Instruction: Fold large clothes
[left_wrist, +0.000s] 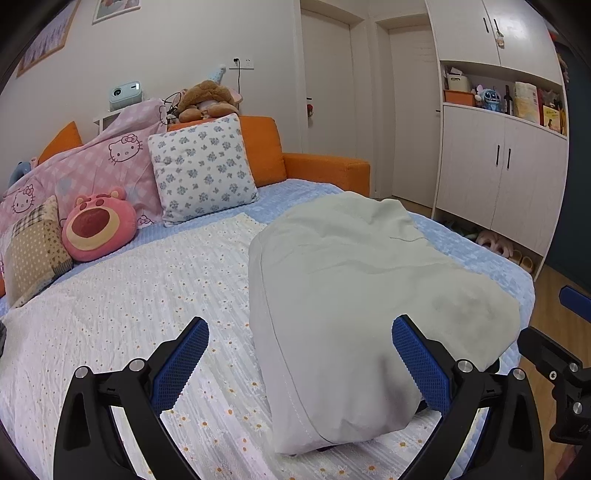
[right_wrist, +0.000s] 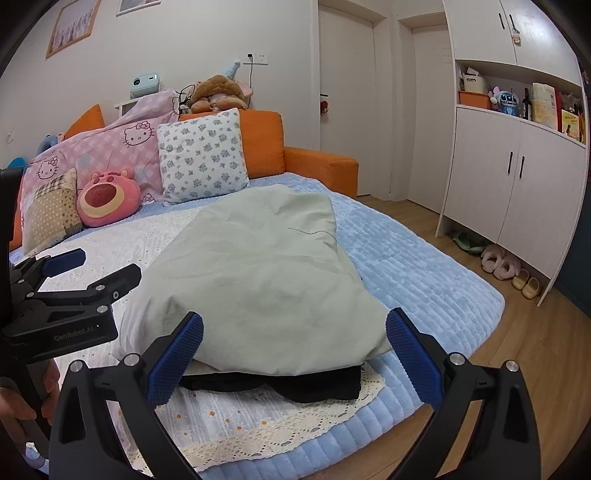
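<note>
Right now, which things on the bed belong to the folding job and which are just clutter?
Job:
- pale green garment, spread on the bed
- black garment underneath its near edge
- left tongs and right tongs, both open, holding nothing

Lying about:
- floral pillow
- pink bear plush
- Hello Kitty quilt
- slippers on the floor

"GenRobot.AI" on left gripper (right_wrist: 70, 264) body; nothing else legible.
</note>
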